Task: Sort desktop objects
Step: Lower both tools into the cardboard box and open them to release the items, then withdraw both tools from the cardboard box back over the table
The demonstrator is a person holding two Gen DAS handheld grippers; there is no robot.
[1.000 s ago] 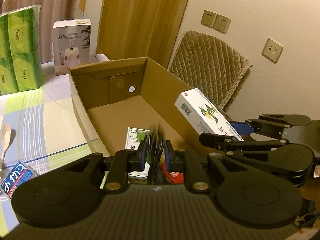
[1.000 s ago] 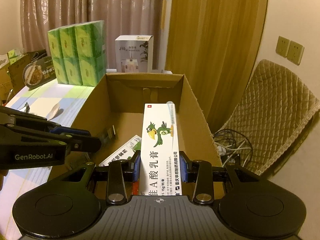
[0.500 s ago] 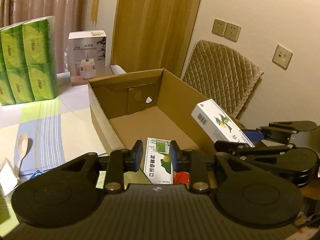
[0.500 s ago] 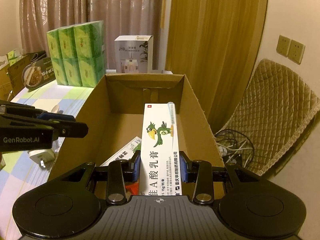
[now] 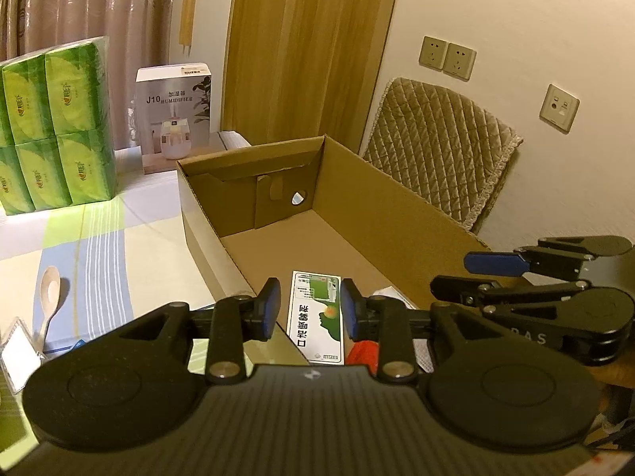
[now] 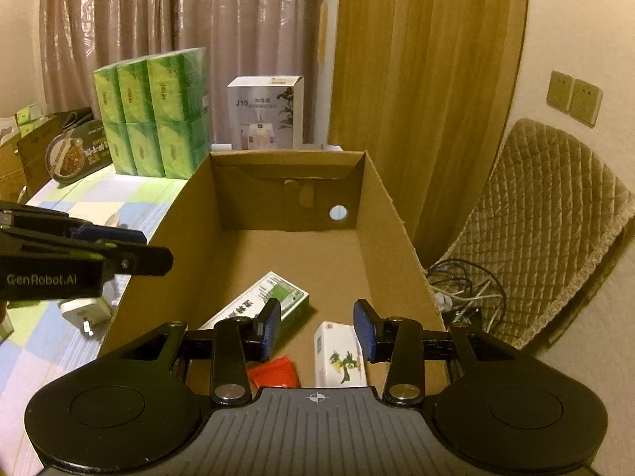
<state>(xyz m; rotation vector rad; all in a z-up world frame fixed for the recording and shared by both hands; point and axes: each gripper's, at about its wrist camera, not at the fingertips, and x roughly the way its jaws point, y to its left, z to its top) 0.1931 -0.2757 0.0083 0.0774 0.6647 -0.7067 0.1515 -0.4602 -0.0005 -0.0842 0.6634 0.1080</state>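
A: Now, contents first. Cardboard box [image 6: 381, 214], centre frame in the right wrist view. On its floor near the lower edge: parrot-print carton [image 6: 339, 357] lying flat, green-and-white spray carton [image 6: 258, 305] just to its left at an angle, red packet [image 6: 274, 373] near both.

B: Grippers?

A: Right gripper [image 6: 317, 329] hangs over the box's near end, jaws wide, nothing between them. Left gripper [image 5: 309, 309], lower centre of its own view, jaws also wide and empty; the spray carton shows through the gap but lies on the box floor below.

B: What's left outside the box?

A: On the tabletop [image 5: 103, 238], left side of the left wrist view: a wooden spoon [image 5: 49, 289] and a clear card holder [image 5: 20, 353] at the lower left edge. White plug adapter [image 6: 85, 313] beside the box's left wall in the right view. Green tissue packs [image 5: 51, 127] and humidifier box [image 5: 174, 115] further back, upper left.

B: Advice for the next pick?

A: My judgement: lift both grippers clear of the box rim before swinging out. Take the spoon across its narrow handle, jaws square to it, low to the cloth.
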